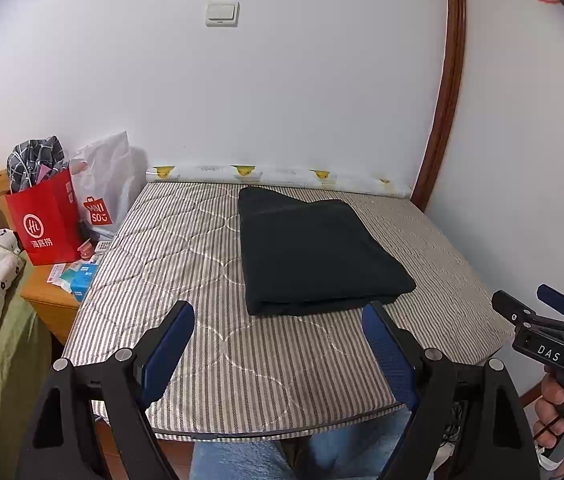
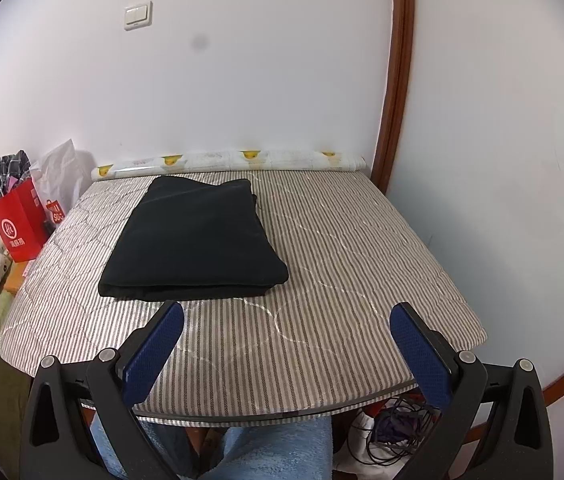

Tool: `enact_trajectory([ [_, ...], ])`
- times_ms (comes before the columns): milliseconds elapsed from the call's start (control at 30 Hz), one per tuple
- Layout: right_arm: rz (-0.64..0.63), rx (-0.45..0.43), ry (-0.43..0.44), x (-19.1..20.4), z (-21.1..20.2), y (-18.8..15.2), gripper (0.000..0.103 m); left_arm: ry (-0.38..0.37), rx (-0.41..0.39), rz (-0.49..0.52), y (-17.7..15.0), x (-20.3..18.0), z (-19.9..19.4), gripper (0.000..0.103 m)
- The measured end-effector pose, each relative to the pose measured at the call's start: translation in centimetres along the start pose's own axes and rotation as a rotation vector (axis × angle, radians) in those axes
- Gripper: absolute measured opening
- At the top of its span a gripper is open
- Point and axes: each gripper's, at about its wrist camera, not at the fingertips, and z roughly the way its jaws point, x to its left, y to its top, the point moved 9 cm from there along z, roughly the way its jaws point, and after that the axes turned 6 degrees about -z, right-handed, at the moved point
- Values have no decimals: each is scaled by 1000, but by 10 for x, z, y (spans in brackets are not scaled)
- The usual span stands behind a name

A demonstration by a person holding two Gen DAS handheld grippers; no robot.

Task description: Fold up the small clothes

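A dark folded garment (image 1: 314, 252) lies flat as a neat rectangle on the striped quilted surface (image 1: 186, 264); the right wrist view has the same garment (image 2: 194, 240) left of middle on the striped surface (image 2: 354, 264). My left gripper (image 1: 282, 312) hovers open just short of the garment's near edge, nothing between its blue pads. My right gripper (image 2: 288, 314) is also open and empty, over the bare stripes to the right of the garment's near corner. From the left wrist view the right gripper (image 1: 522, 300) shows at the far right, held by a hand (image 1: 554, 408).
A red paper bag (image 1: 48, 224) stuffed with plaid cloth and a white shopping bag (image 1: 102, 188) stand on a wooden nightstand (image 1: 48, 300) at left. White walls close the back and right. A rolled duck-print mat (image 2: 226, 162) lines the far edge. Cables (image 2: 386, 432) lie on the floor.
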Motion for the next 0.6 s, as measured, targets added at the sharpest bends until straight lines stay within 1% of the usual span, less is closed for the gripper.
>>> enact_trajectory([
  [600, -4, -6, 4, 4, -4, 2, 102, -2, -2, -3, 1, -1, 0, 85],
])
